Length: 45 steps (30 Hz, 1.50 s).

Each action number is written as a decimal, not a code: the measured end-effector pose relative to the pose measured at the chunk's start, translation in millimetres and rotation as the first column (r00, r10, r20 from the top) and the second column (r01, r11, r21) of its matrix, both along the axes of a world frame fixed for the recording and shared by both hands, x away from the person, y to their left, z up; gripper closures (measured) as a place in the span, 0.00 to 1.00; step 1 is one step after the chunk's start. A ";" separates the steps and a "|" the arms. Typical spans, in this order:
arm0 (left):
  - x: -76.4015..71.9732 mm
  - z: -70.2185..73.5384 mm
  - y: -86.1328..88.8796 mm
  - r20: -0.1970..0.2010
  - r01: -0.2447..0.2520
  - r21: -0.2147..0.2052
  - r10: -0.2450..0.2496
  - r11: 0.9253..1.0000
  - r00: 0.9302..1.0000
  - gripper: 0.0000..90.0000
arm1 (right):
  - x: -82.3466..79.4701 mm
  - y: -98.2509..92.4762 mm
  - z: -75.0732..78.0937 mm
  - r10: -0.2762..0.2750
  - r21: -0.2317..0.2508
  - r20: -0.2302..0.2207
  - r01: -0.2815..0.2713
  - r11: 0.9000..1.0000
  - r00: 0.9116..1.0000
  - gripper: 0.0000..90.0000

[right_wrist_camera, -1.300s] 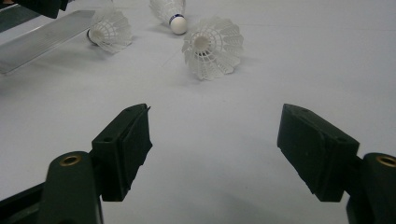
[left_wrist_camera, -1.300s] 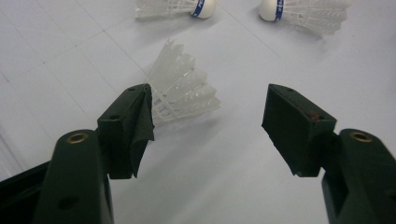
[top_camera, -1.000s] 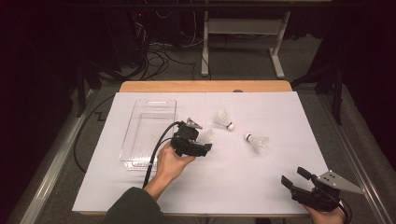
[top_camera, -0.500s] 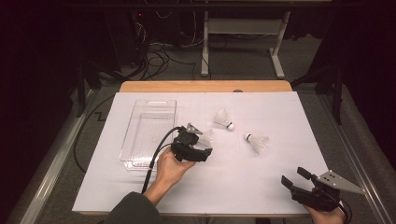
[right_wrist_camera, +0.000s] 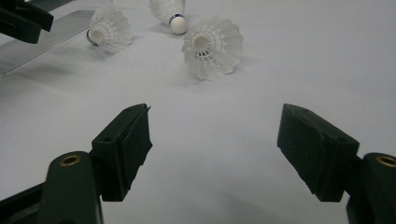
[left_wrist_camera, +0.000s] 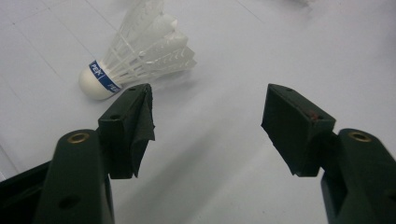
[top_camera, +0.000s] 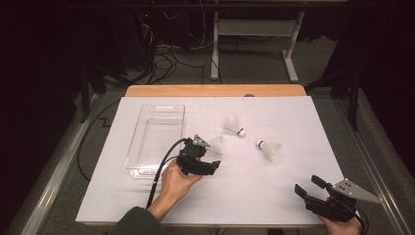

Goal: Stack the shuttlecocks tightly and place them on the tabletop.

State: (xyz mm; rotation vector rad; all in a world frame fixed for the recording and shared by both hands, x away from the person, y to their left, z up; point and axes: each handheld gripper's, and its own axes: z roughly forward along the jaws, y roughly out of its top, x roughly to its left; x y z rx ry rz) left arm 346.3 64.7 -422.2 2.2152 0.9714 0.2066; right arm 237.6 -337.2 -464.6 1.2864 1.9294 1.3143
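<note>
Three white feather shuttlecocks lie on the white sheet. The nearest shuttlecock point(top_camera: 217, 145) point(left_wrist_camera: 140, 53) has a blue band on its cork and rests just past my left gripper's left jaw, not between the jaws. My left gripper point(top_camera: 211, 159) point(left_wrist_camera: 208, 112) hovers open over bare sheet, empty. A second shuttlecock point(top_camera: 235, 125) point(right_wrist_camera: 169, 11) lies farther back, and a third point(top_camera: 270, 148) point(right_wrist_camera: 212, 46) to the right. At the front right corner my right gripper point(top_camera: 307, 185) point(right_wrist_camera: 215, 126) is open and empty, well short of the third shuttlecock.
A clear, empty plastic tray point(top_camera: 147, 125) point(right_wrist_camera: 42, 39) sits on the left of the sheet point(top_camera: 254, 196), just left of my left hand. A strip of wooden table point(top_camera: 215, 90) borders the far edge. Beyond it are a dark floor, cables and a desk frame.
My left gripper has drawn back a little toward the front edge, uncovering more of the nearest shuttlecock. The right gripper and the shuttlecocks have stayed put.
</note>
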 end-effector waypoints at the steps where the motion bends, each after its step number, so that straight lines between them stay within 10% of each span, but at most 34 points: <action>1: -0.9 -0.1 0.3 0.002 0.001 -0.001 -0.001 1.000 1.000 0.38 | 0.0 0.1 0.0 0.000 0.000 0.000 0.000 1.000 1.000 0.29; 45: -34.3 -8.1 18.8 0.028 0.015 -0.042 -0.014 0.999 1.000 0.39 | 0.1 1.0 0.0 0.004 -0.004 -0.002 -0.004 1.000 1.000 0.29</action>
